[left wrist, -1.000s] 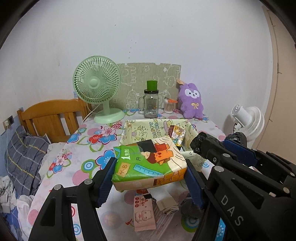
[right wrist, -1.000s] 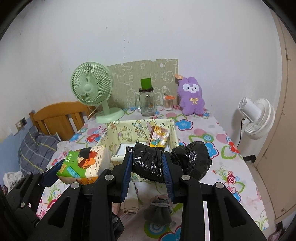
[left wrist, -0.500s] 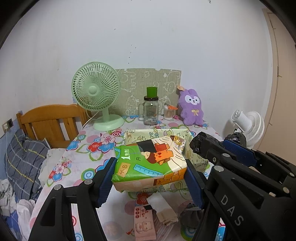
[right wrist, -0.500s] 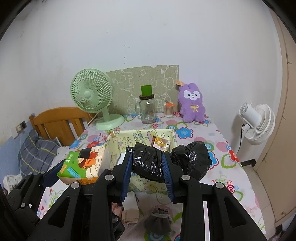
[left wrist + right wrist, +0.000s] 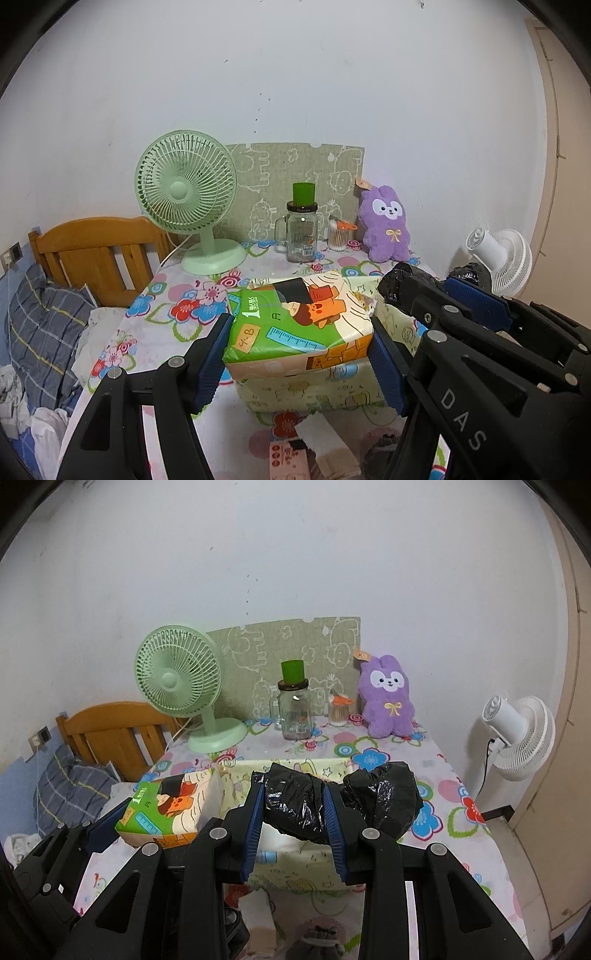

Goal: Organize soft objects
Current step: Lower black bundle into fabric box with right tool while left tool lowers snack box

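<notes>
My left gripper (image 5: pixel 301 332) is shut on a green and orange tissue pack (image 5: pixel 295 325), held above the near left part of the yellow fabric box (image 5: pixel 314 391). My right gripper (image 5: pixel 293 805) is shut on a black plastic bag bundle (image 5: pixel 332 805), held over the same box (image 5: pixel 295 871). The tissue pack also shows in the right wrist view (image 5: pixel 170 812) at the left. A grey soft item (image 5: pixel 317 938) and folded cloths (image 5: pixel 325 450) lie on the table in front of the box.
At the back of the flowered table (image 5: pixel 443 786) stand a green fan (image 5: pixel 177 686), a glass jar with green lid (image 5: pixel 293 709), a cotton-swab cup (image 5: pixel 338 710) and a purple plush rabbit (image 5: pixel 388 701). A white fan (image 5: pixel 517 734) stands right. A wooden headboard (image 5: pixel 96 254) is left.
Both grippers have dropped lower and tilted up, each keeping its hold. The box interior is now mostly hidden and its near wall shows.
</notes>
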Available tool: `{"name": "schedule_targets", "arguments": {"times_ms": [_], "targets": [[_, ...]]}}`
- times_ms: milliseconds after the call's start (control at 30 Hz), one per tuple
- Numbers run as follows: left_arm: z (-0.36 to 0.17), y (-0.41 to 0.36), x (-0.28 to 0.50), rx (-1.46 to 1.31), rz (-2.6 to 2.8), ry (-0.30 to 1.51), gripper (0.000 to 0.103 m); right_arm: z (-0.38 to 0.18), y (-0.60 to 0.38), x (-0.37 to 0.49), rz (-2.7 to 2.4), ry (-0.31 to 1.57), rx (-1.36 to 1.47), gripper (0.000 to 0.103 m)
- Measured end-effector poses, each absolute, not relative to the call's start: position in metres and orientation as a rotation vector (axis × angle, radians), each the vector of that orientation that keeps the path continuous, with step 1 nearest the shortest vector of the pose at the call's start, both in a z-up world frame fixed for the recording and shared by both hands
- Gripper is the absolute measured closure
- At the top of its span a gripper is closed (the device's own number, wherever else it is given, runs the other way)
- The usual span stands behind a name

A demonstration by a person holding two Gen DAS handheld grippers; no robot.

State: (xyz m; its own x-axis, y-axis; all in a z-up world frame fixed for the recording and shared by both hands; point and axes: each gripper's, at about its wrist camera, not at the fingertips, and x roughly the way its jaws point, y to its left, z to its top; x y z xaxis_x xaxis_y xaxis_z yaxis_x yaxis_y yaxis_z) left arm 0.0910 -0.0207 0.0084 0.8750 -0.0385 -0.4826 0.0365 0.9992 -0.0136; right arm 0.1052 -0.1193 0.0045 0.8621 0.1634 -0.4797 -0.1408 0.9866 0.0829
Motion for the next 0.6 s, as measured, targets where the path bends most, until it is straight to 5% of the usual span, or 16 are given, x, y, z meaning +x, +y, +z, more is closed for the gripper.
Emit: {"name": "schedule_targets", "arguments": {"times_ms": [600], "targets": [[0.008, -0.019, 0.141, 0.013, -0.02, 0.491, 0.031, 0.005, -0.116, 0.154, 0.183, 0.496, 0.048, 0.067]]}}
